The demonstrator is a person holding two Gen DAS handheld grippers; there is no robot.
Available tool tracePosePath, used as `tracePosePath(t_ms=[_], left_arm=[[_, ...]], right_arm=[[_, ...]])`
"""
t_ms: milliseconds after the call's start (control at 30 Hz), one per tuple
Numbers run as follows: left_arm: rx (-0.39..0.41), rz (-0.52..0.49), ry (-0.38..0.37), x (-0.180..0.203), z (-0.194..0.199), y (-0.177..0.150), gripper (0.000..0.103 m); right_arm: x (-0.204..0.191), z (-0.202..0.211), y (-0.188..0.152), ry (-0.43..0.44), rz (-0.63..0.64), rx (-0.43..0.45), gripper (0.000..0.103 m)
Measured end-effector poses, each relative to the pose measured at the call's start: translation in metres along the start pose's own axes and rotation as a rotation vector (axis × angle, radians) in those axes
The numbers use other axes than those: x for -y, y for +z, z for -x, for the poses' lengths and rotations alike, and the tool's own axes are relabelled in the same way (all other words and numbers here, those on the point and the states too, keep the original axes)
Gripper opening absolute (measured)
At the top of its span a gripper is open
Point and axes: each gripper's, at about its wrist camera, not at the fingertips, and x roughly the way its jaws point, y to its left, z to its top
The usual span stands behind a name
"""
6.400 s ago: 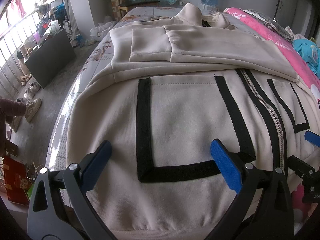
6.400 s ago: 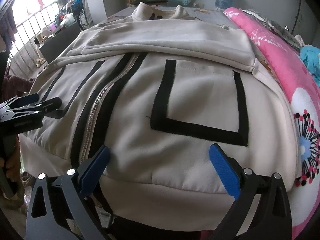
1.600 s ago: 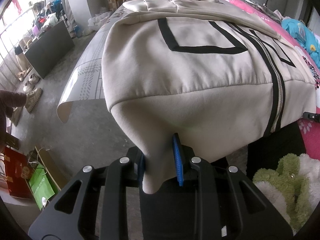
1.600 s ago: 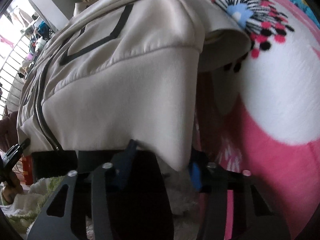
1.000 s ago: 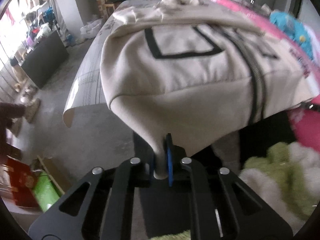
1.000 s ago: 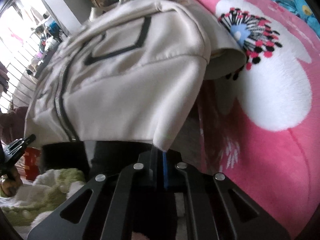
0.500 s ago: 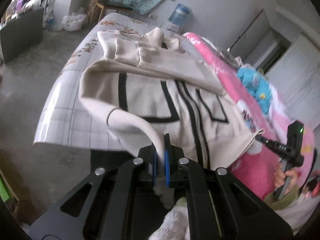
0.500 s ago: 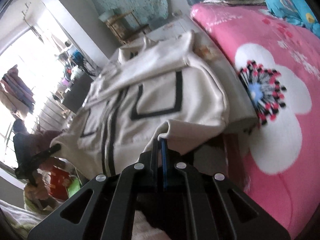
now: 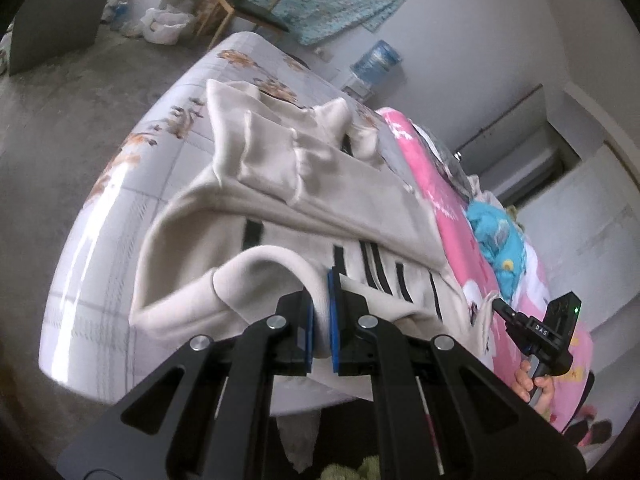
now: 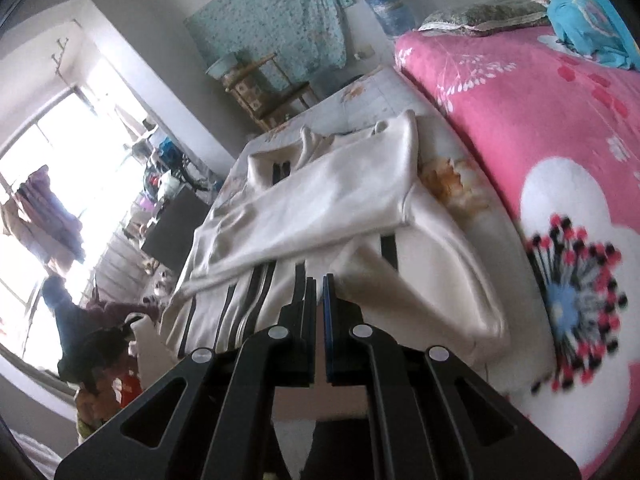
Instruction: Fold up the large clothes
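Left wrist: left gripper (image 9: 321,312) pinches jacket (image 9: 320,200) hem, right gripper (image 10: 319,312) too; bare bed (image 9: 120,184) edge alongside; "DAS" readable on right gripper.

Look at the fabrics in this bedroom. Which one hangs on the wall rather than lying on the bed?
The teal patterned cloth, pinned up behind the wooden chair.

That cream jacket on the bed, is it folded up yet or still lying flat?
Partly folded. The cream jacket's sleeves lie across its chest, and its bottom hem curls up off the bed, not laid down yet.
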Motion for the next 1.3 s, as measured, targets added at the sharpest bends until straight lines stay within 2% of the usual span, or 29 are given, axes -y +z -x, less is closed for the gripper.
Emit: tracePosePath(t_ms=[133, 267, 367, 467, 500, 567, 600, 667, 733, 800, 900, 967, 1067, 1300], left_arm=[[-0.001, 0.036, 0.006, -0.015, -0.017, 0.019, 0.006], [-0.012, 0.086, 0.021, -0.033, -0.039, 0.031, 0.006], [-0.032, 0.109, 0.04, -0.042, -0.051, 0.03, 0.006], [-0.051, 0.121, 0.056, -0.048, -0.055, 0.026, 0.007], [-0.053, 0.126, 0.055, -0.05, -0.055, 0.025, 0.007], [-0.058, 0.127, 0.052, -0.053, -0.053, 0.023, 0.011], [-0.054, 0.126, 0.061, -0.054, -0.052, 0.023, 0.016], [-0.016, 0.119, 0.074, -0.055, -0.041, 0.024, 0.032], [0.016, 0.11, 0.074, -0.055, -0.028, 0.025, 0.035], [0.042, 0.092, 0.079, -0.053, -0.018, 0.026, 0.035], [0.048, 0.023, 0.133, -0.043, -0.012, 0.024, 0.037], [0.032, -0.045, 0.183, -0.032, -0.015, 0.023, 0.042], [-0.007, -0.187, 0.296, -0.012, -0.029, 0.016, 0.044], [-0.039, -0.397, 0.519, 0.009, -0.063, 0.009, 0.044]], right_arm=[[0.014, -0.018, 0.025, 0.023, -0.054, 0.032, 0.004], [0.027, -0.04, 0.044, -0.005, -0.087, 0.047, 0.004], [0.034, -0.05, 0.046, -0.029, -0.106, 0.03, 0.004], [0.032, -0.045, 0.04, -0.064, -0.057, 0.006, 0.007], [0.032, -0.044, 0.037, -0.072, -0.042, -0.007, 0.009], [0.032, -0.041, 0.031, -0.087, -0.015, -0.042, 0.028], [0.032, -0.04, 0.027, -0.098, 0.002, -0.066, 0.031], [0.028, -0.04, 0.02, -0.102, 0.049, -0.112, 0.038], [0.022, -0.042, 0.012, -0.107, 0.115, -0.168, 0.047], [0.017, -0.046, 0.006, -0.13, 0.172, -0.201, 0.049], [0.018, -0.054, 0.004, -0.169, 0.218, -0.236, 0.05], [0.022, -0.061, 0.005, -0.182, 0.235, -0.254, 0.05], [0.026, -0.07, 0.006, -0.226, 0.271, -0.284, 0.05], [0.018, -0.08, -0.002, -0.306, 0.386, -0.324, 0.049]])
